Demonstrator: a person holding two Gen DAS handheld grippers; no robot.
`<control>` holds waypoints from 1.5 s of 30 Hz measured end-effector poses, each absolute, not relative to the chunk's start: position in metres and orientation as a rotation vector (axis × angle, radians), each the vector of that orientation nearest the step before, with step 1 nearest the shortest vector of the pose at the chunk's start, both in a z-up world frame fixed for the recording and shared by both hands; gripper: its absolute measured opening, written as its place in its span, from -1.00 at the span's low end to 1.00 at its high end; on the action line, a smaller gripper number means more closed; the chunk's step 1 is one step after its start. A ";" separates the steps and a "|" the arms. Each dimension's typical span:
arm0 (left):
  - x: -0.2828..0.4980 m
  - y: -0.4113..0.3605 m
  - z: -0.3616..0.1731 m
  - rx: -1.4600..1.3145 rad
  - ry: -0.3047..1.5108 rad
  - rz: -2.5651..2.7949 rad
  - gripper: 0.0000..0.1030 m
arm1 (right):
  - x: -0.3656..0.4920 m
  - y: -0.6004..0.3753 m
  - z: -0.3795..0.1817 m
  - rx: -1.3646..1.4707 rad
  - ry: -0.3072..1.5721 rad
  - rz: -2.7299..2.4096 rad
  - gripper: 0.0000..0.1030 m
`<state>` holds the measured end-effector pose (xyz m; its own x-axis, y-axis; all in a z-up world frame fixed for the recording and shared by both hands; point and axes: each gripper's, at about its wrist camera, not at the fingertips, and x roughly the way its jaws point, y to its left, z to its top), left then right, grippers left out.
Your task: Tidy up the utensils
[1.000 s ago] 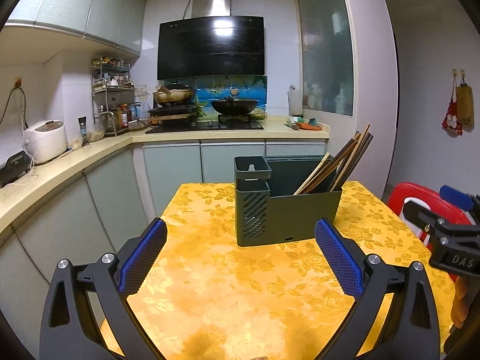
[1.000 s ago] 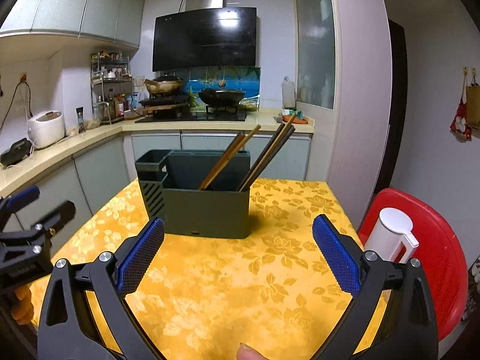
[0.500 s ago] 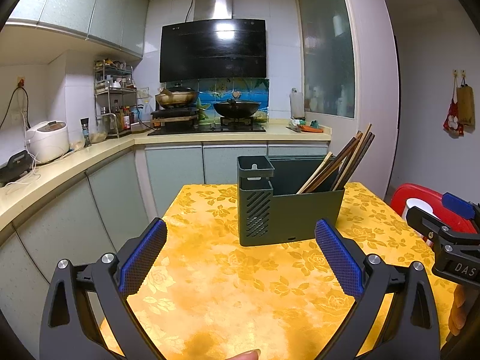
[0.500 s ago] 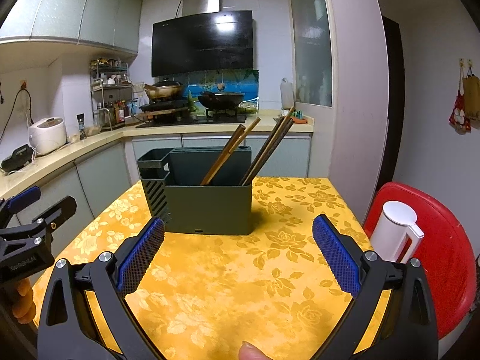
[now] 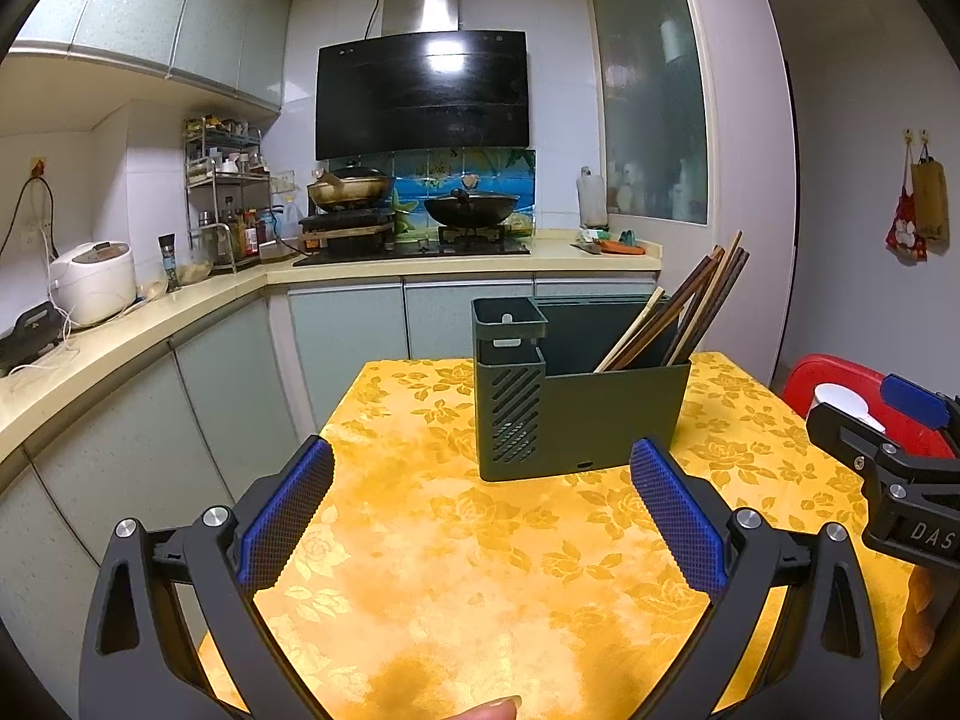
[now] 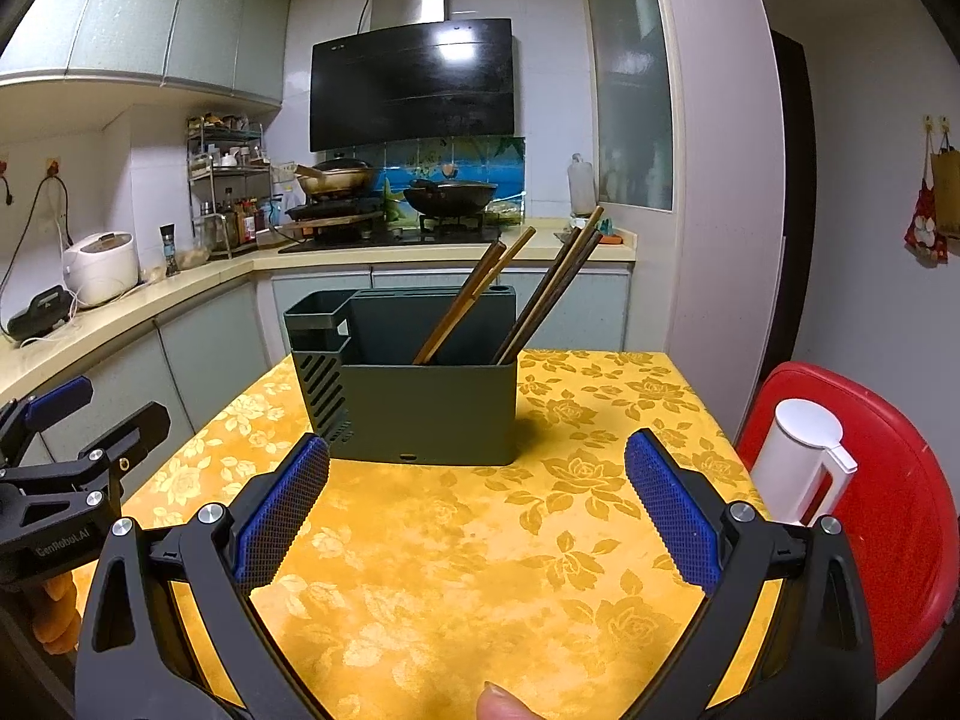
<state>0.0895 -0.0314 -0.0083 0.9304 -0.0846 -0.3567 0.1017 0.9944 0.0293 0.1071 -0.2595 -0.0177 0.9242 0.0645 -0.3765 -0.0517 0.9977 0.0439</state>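
- We saw a dark green rectangular plastic utensil holder (image 5: 579, 417) standing upright on the table's yellow floral-patterned tablecloth (image 5: 456, 546), toward the far half of the table.
- Its narrow end section had slanted vent slots and a taller small compartment; the wide main compartment lay beside it.
- Two bunches of long brown wooden chopsticks (image 6: 474, 300) leaned in the main compartment, tips rising above the rim and tilting right.
- Our left gripper (image 5: 480, 510) hung over the near tablecloth with its blue-padded jaws spread wide, holding nothing.
- Our right gripper (image 6: 477, 507) did likewise, released and empty, the holder well ahead between its fingers.
- A white lidded plastic jug (image 6: 798, 468) stood on a red plastic stool (image 6: 900, 516) just beside the table's right edge.
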 end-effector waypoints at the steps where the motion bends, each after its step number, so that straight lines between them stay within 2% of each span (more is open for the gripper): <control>1: 0.090 -0.031 -0.008 0.045 0.364 -0.095 0.86 | 0.107 -0.259 -0.018 0.032 0.388 0.060 0.87; 45: 0.092 -0.033 -0.017 0.055 0.390 -0.101 0.86 | 0.108 -0.259 -0.024 0.034 0.403 0.064 0.87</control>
<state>0.0921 -0.0334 -0.0169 0.9198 -0.0876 -0.3825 0.1087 0.9935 0.0338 0.1077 -0.2586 -0.0241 0.9180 0.0690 -0.3905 -0.0555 0.9974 0.0457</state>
